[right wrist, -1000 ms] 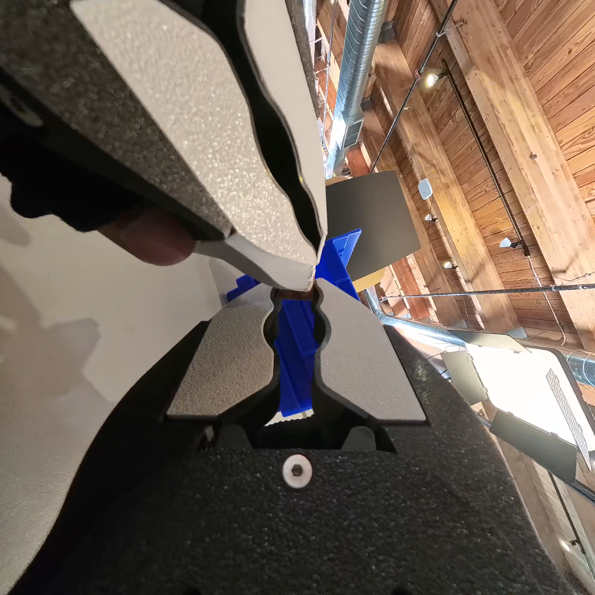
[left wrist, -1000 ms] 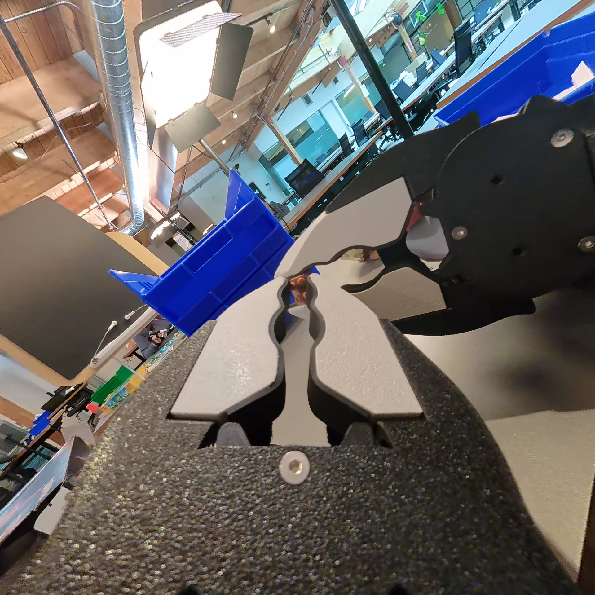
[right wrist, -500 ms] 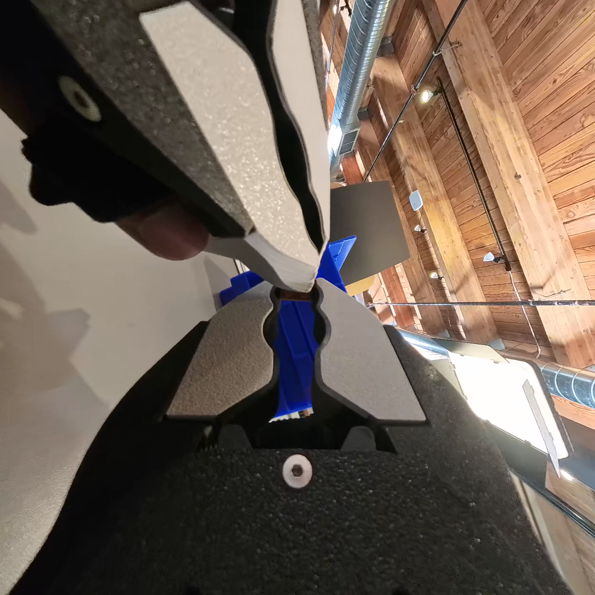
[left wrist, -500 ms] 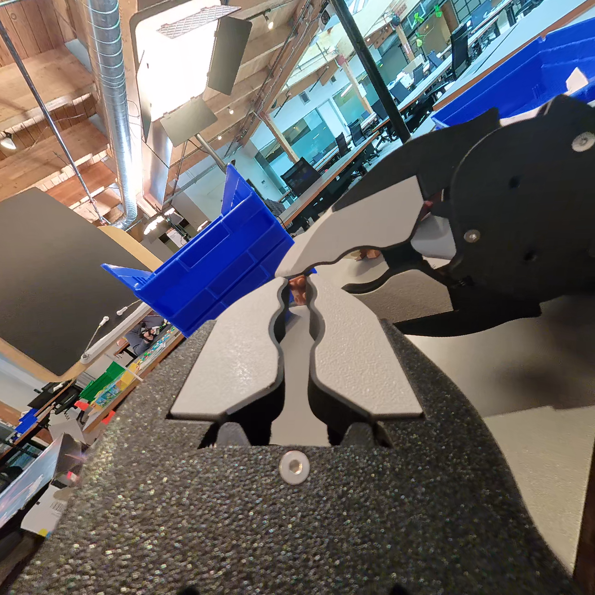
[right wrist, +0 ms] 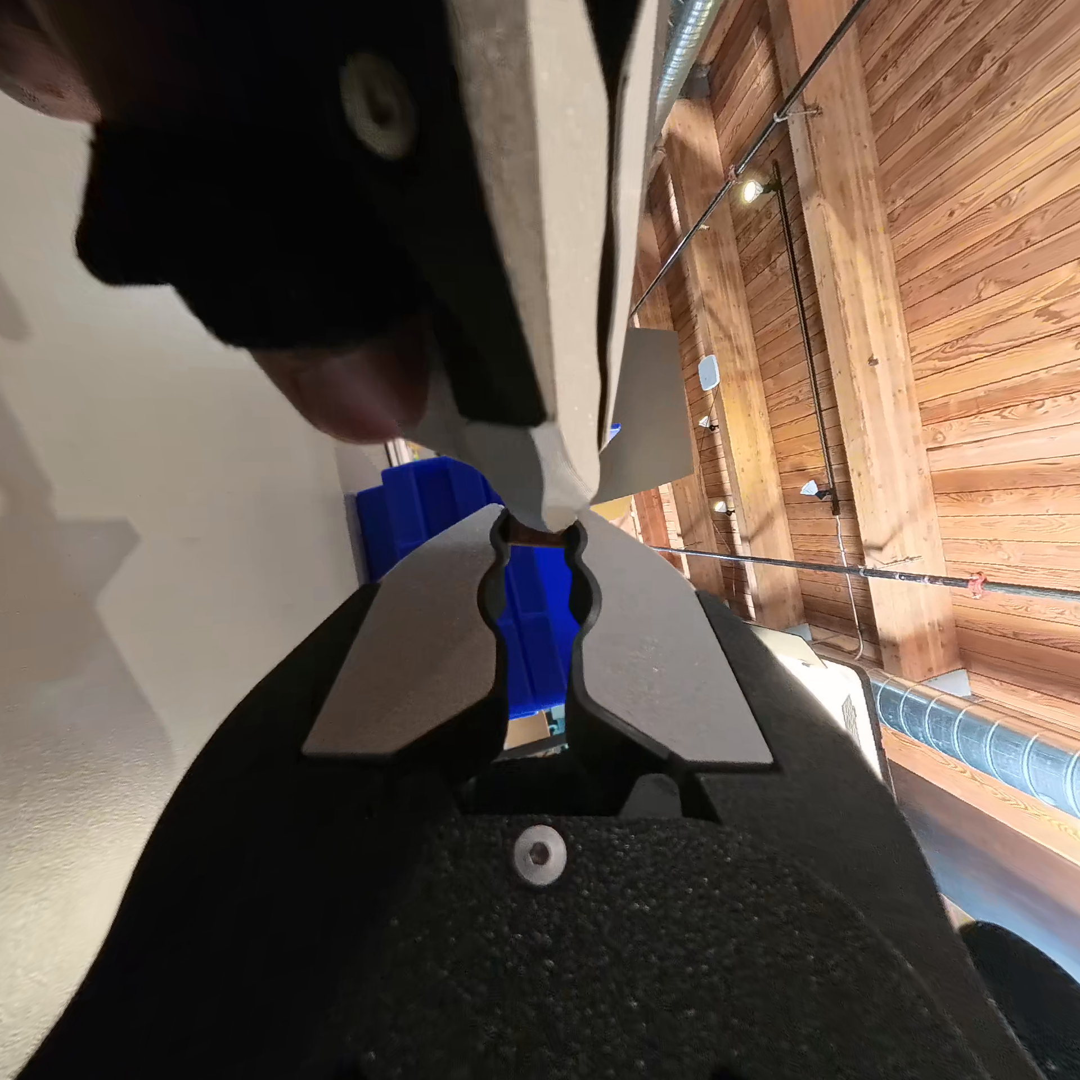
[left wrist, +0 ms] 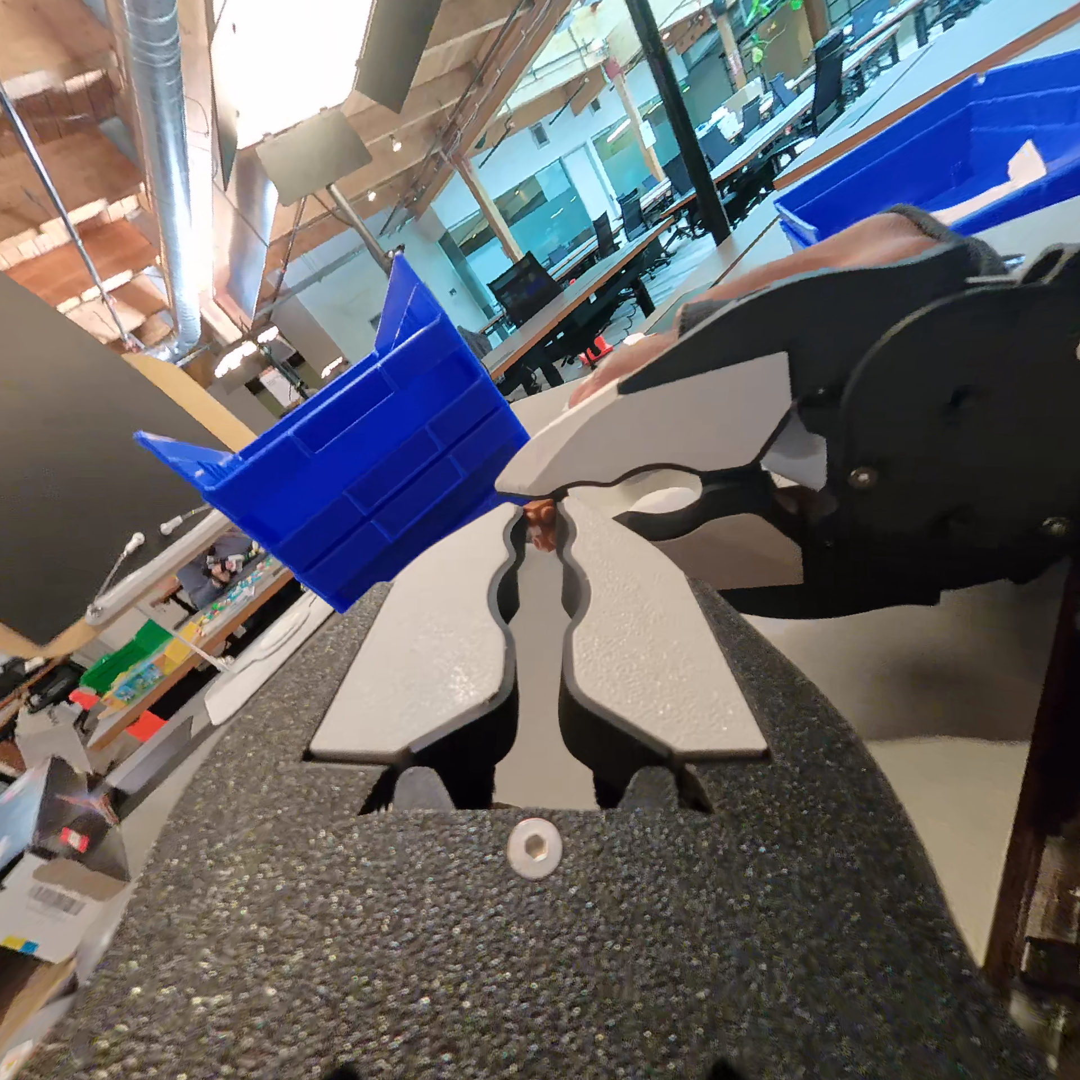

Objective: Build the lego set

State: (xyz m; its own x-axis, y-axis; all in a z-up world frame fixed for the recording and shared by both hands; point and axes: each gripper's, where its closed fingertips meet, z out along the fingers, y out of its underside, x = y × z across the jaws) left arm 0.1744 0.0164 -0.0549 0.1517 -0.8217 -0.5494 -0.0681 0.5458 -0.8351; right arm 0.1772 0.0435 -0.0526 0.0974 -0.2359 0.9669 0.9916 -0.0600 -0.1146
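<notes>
Both grippers are lifted off the table and meet tip to tip. My left gripper (left wrist: pixel 540 514) is shut on a small brown lego piece (left wrist: pixel 539 521) with studs. My right gripper (left wrist: pixel 529 494) comes in from the right and touches the same spot. In the right wrist view my right gripper (right wrist: pixel 537 529) is shut on a thin brown lego piece (right wrist: pixel 529 535), and the left gripper (right wrist: pixel 561 505) presses onto it from above. I cannot tell whether this is one piece or two joined.
A blue bin (left wrist: pixel 362 485) stands just behind the tips and also shows in the right wrist view (right wrist: pixel 432 508). A second blue bin (left wrist: pixel 964 146) sits at the far right. The pale table (right wrist: pixel 146 467) lies below. A person's fingers (left wrist: pixel 876 245) hold the right gripper. The grippers are tip to tip, or close to it.
Both grippers stay shut on the brown lego and pressed together. The pair has turned: the left gripper now stands steeper and closer in the right wrist view, and the right gripper sits lower and flatter in the left.
</notes>
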